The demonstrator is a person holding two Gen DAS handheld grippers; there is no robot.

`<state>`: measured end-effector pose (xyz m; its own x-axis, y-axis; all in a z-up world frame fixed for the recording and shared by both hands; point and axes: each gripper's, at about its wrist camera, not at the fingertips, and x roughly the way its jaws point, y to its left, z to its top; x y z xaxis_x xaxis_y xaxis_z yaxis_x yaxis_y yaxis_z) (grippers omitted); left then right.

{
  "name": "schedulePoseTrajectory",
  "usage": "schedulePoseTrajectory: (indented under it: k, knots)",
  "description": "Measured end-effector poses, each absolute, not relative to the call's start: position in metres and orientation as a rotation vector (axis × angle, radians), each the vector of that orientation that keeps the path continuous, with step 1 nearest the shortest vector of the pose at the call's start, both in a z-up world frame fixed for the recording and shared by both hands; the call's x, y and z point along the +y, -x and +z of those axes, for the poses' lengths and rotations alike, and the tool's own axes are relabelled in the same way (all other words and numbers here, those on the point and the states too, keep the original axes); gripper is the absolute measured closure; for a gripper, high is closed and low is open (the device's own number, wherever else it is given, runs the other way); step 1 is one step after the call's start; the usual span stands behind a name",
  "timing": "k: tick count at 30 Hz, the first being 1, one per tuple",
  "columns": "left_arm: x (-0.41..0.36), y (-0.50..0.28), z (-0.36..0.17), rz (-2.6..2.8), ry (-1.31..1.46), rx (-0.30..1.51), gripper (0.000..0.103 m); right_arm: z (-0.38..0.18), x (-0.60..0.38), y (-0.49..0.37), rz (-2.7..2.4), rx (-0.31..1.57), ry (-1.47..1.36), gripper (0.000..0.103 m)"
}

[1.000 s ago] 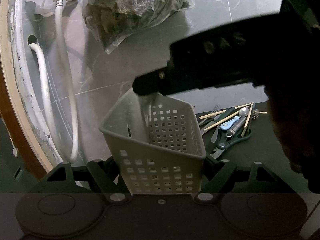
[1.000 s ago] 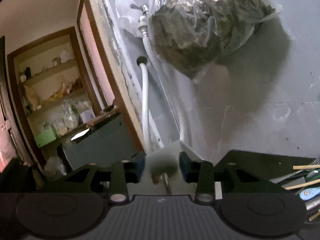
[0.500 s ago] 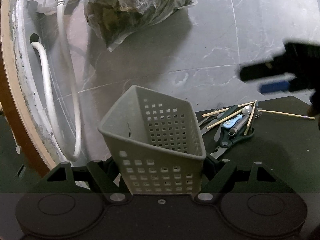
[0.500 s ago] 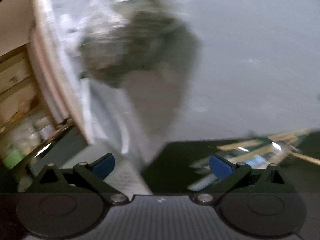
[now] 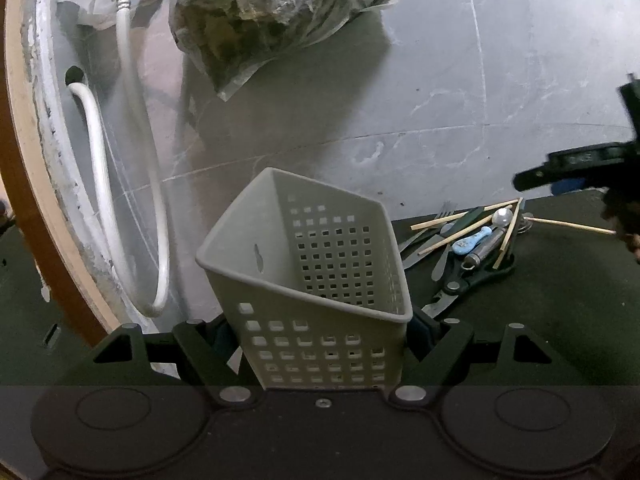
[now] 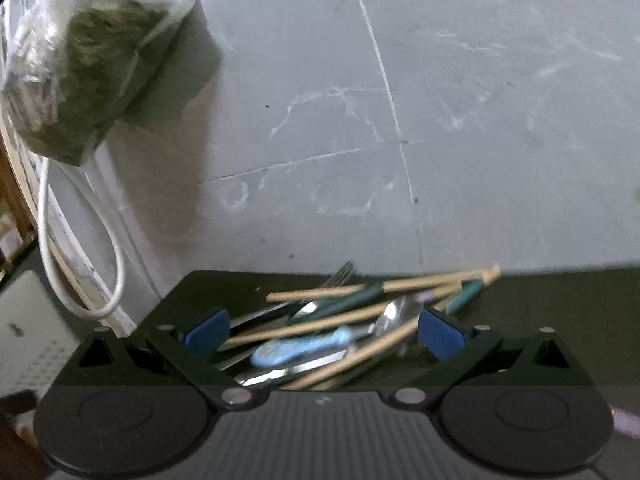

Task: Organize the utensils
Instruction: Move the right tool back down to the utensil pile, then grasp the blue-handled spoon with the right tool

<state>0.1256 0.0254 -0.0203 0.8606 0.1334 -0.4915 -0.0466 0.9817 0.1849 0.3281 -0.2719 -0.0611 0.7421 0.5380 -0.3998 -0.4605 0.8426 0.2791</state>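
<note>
My left gripper [image 5: 324, 332] is shut on a beige perforated basket [image 5: 312, 280], one finger pressed on each side wall; the basket tilts with its open top facing away. To its right a pile of utensils [image 5: 464, 240] lies on the dark mat [image 5: 540, 300]: wooden chopsticks, a fork, a spoon, a blue-handled piece [image 5: 472, 240] and scissors [image 5: 472, 276]. My right gripper [image 6: 324, 332] is open, its blue pads [image 6: 206, 330] spread wide just over the blue-handled piece [image 6: 300, 350] and the chopsticks [image 6: 380, 286]. It touches nothing. In the left wrist view the right gripper [image 5: 576, 172] shows at the right edge.
A clear bag of dried greens [image 5: 276, 12] hangs against the grey tiled wall behind. White hoses [image 5: 96, 184] loop down at the left beside a wooden frame [image 5: 24, 168]. One chopstick [image 5: 572, 226] lies apart at the right of the pile.
The right gripper swung from above the basket rightward and down to the utensil pile, and its jaws opened wide. The left gripper and basket stayed put.
</note>
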Motion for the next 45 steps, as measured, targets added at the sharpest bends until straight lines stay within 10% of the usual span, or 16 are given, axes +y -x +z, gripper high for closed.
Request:
schedulePoseTrajectory:
  k: [21,45]
  knots:
    - [0.017,-0.130,-0.020,0.161,-0.150,0.530,0.021,-0.090,-0.254,-0.431,0.672,0.727,0.052,0.000]
    - [0.019,-0.131,-0.021,0.177,-0.135,0.530,0.021,-0.091,-0.260,-0.442,0.715,0.842,-0.043,0.028]
